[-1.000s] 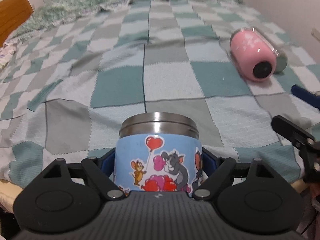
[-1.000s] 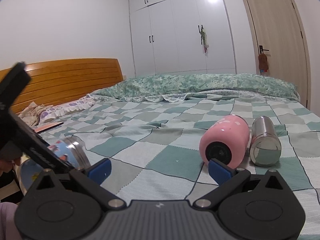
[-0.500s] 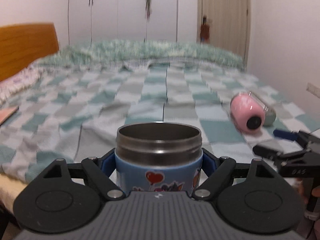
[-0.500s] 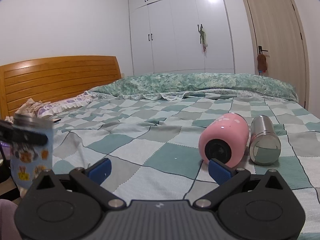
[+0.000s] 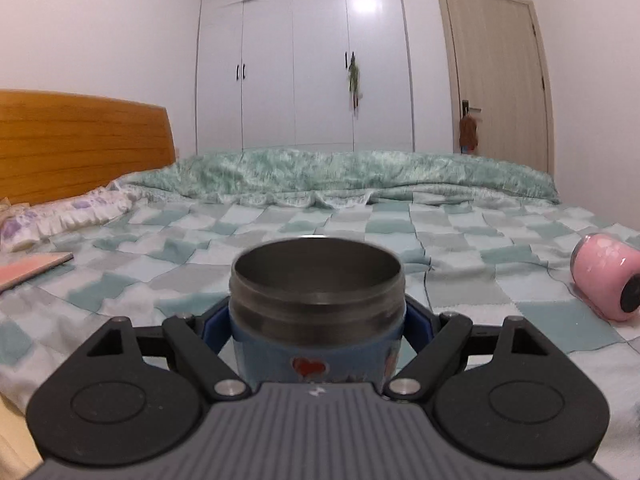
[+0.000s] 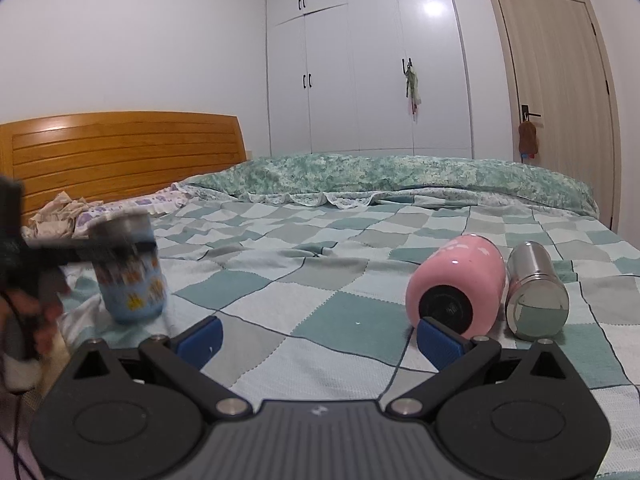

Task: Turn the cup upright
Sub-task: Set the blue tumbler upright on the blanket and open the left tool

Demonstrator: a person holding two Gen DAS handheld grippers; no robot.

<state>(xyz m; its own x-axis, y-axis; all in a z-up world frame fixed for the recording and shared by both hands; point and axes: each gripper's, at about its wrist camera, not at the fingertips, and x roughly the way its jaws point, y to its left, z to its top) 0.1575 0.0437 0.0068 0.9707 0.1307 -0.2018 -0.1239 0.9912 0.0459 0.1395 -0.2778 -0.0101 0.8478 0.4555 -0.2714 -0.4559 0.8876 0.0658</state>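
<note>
My left gripper (image 5: 316,330) is shut on a blue cartoon-printed cup (image 5: 316,320) with a steel rim, its open mouth facing up. In the right wrist view the same cup (image 6: 130,268) stands upright at the left, low over the checked blanket, with the left gripper's fingers (image 6: 60,254) around it. A pink cup (image 6: 460,284) lies on its side on the blanket, base toward me, and shows in the left wrist view (image 5: 606,276) at the right edge. My right gripper (image 6: 318,338) is open and empty, its right pad just in front of the pink cup.
A steel bottle (image 6: 536,292) lies beside the pink cup on its right. The checked blanket (image 6: 320,264) covers the bed, with a green quilt (image 6: 400,176) along the far side and a wooden headboard (image 6: 120,152) at the left. A pink book (image 5: 32,270) lies at the left.
My left gripper has tilted the blue cup from lying forward to upright, and its view rose from the blanket to the room. The right gripper has not moved.
</note>
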